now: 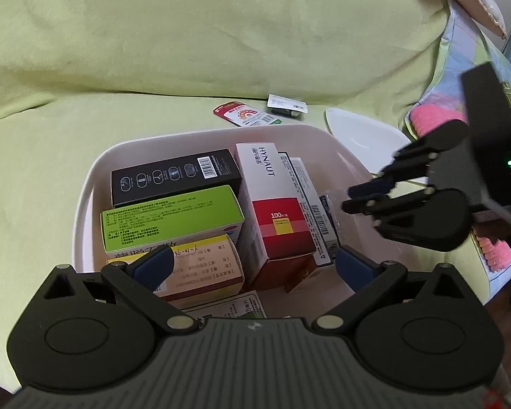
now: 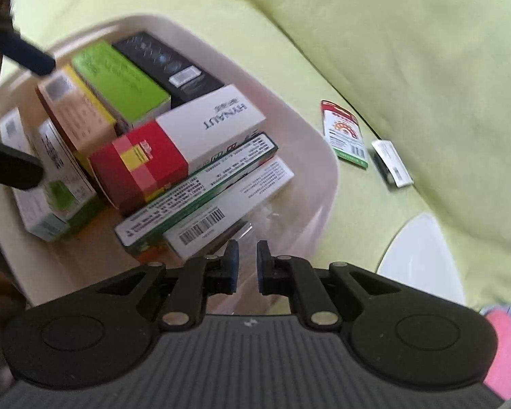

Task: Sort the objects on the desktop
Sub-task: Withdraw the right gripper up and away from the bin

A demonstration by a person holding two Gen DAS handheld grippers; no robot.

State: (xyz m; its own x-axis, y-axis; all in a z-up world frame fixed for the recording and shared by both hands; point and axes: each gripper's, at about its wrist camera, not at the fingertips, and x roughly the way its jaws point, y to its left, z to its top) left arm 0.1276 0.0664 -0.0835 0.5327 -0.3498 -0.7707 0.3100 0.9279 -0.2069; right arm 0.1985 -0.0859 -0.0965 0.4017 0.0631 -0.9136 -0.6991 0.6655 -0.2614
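left gripper (image 1: 253, 269) fingers (image 1: 153, 266) partly hide yellow-striped box (image 1: 204, 266) in bin (image 1: 85, 204).

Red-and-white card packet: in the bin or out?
Out. The red-and-white card packet lies on the green fabric beyond the white plastic bin's rim, beside a small white-labelled packet.

A green sofa cushion (image 1: 68, 177) carries a white bin (image 1: 85, 204), plate (image 1: 364, 136) and two packets (image 1: 248, 114).

Assorted boxes (image 1: 276, 204) fill the white bin (image 1: 85, 211); two packets (image 1: 247, 114) lie beside it.
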